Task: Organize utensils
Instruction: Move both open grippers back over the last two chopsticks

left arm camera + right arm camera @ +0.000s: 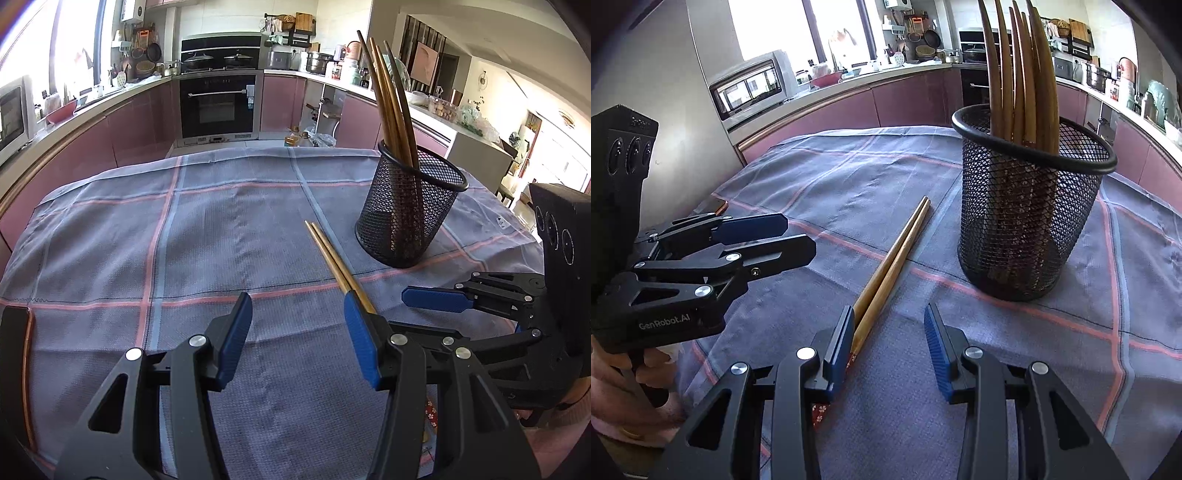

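Left wrist view, from left to right: a grey checked cloth (207,229) covers the table, the left gripper (298,339) hangs over it with its blue pads spread and nothing between them, a pair of chopsticks (332,258) lies flat on the cloth with its near end hidden behind the right-hand pad, and a black mesh cup (406,218) stands upright farther back to the right, holding several brown chopsticks (391,103) that lean against its rim. At the right edge the right gripper (436,299) reaches in low over the cloth, a hand behind it. Right wrist view, left to right: the left gripper (768,236) juts in from the left, held by a hand (624,384) at the lower corner; the loose chopsticks (894,258) run diagonally, their red patterned end passing under the left pad of the right gripper (890,347), whose jaws stand apart and grasp nothing; the mesh cup (1027,229) stands just beyond, its chopsticks (1019,74) upright inside. Both tools tilt down toward the table.
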Available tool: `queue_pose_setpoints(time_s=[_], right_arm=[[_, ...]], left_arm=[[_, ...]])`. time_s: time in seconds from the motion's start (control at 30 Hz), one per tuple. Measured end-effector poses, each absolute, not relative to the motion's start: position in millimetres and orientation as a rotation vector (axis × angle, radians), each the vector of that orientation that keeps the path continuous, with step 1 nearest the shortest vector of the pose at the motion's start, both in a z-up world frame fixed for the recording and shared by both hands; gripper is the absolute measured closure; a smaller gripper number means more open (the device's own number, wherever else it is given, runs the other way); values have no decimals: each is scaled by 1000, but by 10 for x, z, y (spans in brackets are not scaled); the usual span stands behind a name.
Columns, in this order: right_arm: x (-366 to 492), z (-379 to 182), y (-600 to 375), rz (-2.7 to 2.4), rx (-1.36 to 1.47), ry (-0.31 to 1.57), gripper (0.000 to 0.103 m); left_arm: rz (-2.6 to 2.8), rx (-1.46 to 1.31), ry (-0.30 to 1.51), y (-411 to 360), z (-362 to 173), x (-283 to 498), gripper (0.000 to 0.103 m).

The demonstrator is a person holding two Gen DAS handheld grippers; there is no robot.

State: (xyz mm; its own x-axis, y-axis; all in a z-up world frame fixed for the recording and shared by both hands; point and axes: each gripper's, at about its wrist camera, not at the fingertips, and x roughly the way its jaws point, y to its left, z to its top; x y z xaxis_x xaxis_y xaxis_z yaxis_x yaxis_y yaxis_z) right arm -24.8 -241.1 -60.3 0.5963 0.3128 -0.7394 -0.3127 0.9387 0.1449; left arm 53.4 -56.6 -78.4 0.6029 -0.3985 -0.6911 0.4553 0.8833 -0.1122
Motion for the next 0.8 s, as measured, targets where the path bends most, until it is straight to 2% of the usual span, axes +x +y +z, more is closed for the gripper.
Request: queue_pose_setpoints(time_s=[0.23,0.33,0.43,0.63,0.8], right_arm=[[-235,-628,-2414,347,-14,867,67],[-228,-625,-2473,331,10,872,76],[-232,-626,-2554,323,50,879,80],[-220,-635,-2662,321,97,889,82],[-196,-643,-2655,326,105,892,83]], left_arm=[[-501,74,791,-588,-821,563,52],[-505,77,796,-606,-842,565,52],[-517,75,803,-623,-859,573,52],[-562,87,815,-741,-881,576,53],[-590,129,842,-920,-954,584,59]])
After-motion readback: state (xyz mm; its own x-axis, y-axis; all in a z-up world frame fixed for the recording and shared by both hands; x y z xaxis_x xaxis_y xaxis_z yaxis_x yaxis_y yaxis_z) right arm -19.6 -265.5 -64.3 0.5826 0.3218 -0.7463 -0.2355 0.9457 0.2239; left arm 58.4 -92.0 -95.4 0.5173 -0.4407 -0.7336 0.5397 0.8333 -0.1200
